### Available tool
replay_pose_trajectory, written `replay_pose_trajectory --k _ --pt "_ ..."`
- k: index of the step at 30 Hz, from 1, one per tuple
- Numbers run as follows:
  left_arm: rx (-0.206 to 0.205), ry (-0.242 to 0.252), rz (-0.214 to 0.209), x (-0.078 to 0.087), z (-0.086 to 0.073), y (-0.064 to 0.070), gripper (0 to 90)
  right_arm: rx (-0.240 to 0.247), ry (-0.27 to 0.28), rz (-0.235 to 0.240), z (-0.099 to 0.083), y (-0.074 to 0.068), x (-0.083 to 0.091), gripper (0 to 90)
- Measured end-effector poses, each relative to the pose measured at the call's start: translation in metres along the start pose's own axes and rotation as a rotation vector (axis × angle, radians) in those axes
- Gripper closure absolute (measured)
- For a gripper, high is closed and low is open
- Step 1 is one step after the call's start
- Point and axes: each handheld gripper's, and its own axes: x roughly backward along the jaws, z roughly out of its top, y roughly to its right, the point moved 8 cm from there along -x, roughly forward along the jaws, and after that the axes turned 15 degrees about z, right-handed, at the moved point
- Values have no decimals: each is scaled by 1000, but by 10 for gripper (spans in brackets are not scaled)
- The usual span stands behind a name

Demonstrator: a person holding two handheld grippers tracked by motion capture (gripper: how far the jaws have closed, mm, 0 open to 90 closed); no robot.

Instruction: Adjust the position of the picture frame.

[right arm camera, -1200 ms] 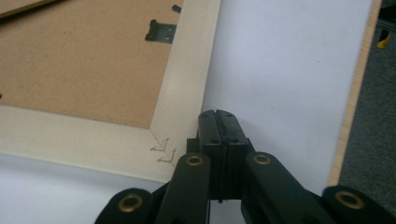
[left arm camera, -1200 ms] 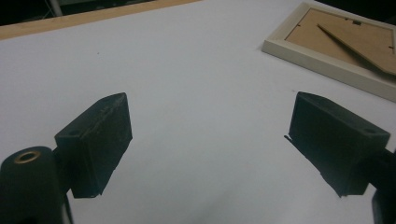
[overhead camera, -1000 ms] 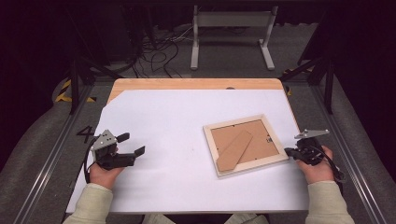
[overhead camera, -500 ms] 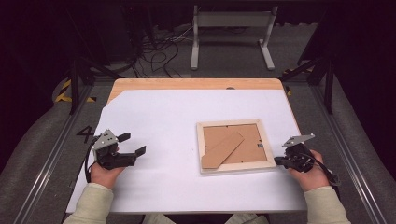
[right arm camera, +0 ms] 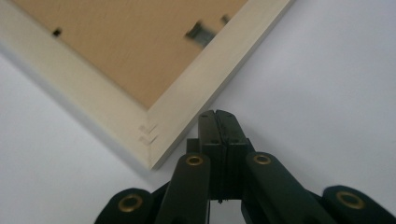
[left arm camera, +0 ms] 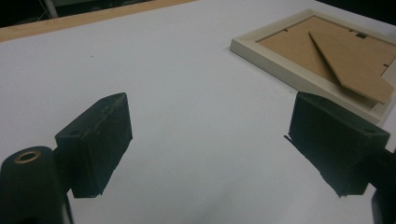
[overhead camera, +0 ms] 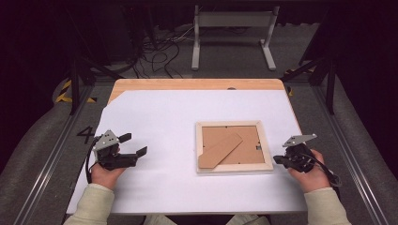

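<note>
A pale wooden picture frame (overhead camera: 233, 146) lies face down on the white table cover, its brown backing board and stand leg (overhead camera: 220, 150) facing up. My right gripper (overhead camera: 277, 160) is shut with nothing in it, its tips against the frame's near right corner (right arm camera: 154, 135). In the right gripper view the closed jaws meet at the gripper tip (right arm camera: 218, 116) beside that corner. My left gripper (overhead camera: 133, 145) rests open on the table's left side, far from the frame. The left gripper view has the frame (left arm camera: 299, 74) ahead at upper right, between and beyond the spread fingers (left arm camera: 100, 135).
The white cover (overhead camera: 164, 122) spans the wooden table, whose bare edge (overhead camera: 197, 84) runs along the back. Dark rails flank both sides. A metal stand (overhead camera: 232, 28) and cables lie on the floor beyond.
The frame has turned from tilted to square with the table and shifted left, pushed by my right gripper, which moved leftward. The left gripper stayed still.
</note>
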Motion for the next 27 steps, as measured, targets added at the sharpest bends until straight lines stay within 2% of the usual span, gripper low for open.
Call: replay_pose_trajectory --k 1,3,8,12,15,20,21,27 --pt "0 0 0 0 0 0 137 0 0 0 0 0 0 898" --pt "-7 -4 6 0 -1 0 137 -7 57 -45 11 8 2 898" --pt "0 -4 20 6 -4 -2 137 -24 105 -77 23 19 -3 898" --pt "4 -14 31 10 -9 -4 137 -73 137 -90 32 29 -15 897" --pt "9 -14 36 13 -10 -6 137 -111 139 -92 38 36 -24 897" --pt "22 -12 46 16 -12 -9 137 -106 111 -101 41 41 -35 897" --pt "19 -14 46 16 -12 -9 137 -97 92 -122 41 44 -39 897" --pt "22 -18 43 15 -13 -8 137 -113 95 -112 40 48 -41 897"
